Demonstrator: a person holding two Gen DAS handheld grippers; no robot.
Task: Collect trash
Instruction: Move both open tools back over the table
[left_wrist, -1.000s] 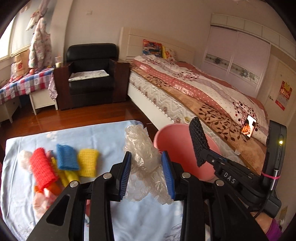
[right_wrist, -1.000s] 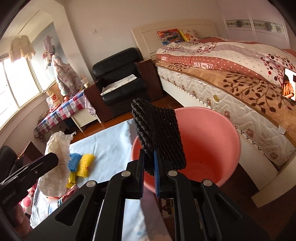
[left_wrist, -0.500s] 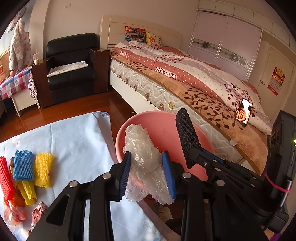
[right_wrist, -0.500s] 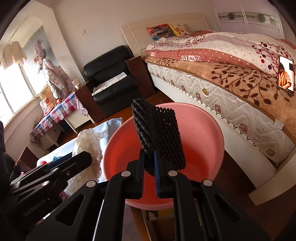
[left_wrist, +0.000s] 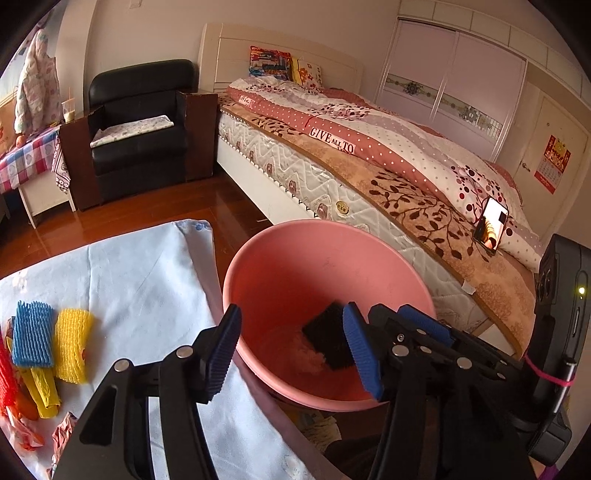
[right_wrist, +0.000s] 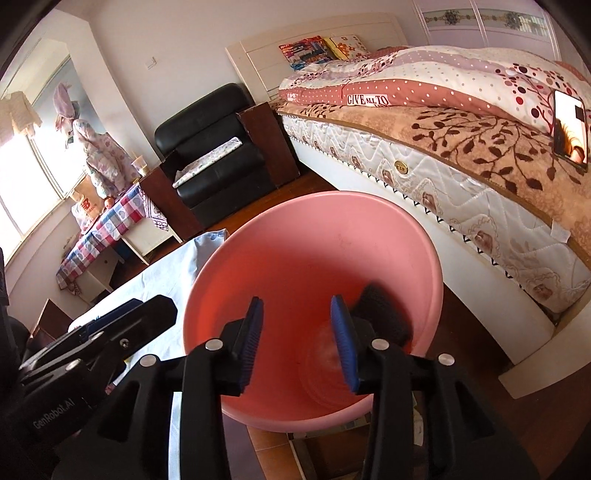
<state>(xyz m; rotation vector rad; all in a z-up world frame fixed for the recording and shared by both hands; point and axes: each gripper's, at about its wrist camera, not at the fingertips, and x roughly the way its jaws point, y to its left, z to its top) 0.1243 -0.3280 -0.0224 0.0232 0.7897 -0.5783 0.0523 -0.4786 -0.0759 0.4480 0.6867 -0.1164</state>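
Observation:
A pink bucket (left_wrist: 258, 245) (right_wrist: 369, 206) stands beside the table, right under both grippers. A black foam net (left_wrist: 327, 339) (right_wrist: 384, 314) lies inside against its wall, and crumpled clear plastic (left_wrist: 304, 356) (right_wrist: 325, 356) rests on its bottom. My left gripper (left_wrist: 293, 350) hangs over the bucket, its jaws opening wide with nothing between them. My right gripper (right_wrist: 297, 347) is beside it, jaws also opening and free of the net. On the table's pale blue cloth (left_wrist: 129, 277) lie a blue net (left_wrist: 31, 334), a yellow net (left_wrist: 72, 345) and a red net (left_wrist: 4, 373).
A bed (left_wrist: 369, 155) with a phone (left_wrist: 493, 225) propped on it runs close behind the bucket. A black armchair (left_wrist: 140, 122) and a checked side table (left_wrist: 26, 158) stand at the back left. Wooden floor (left_wrist: 129, 214) lies between them.
Both grippers moved over the bucket and opened. The left one let go of the clear plastic and the right one let go of the black net; both pieces now lie inside the bucket.

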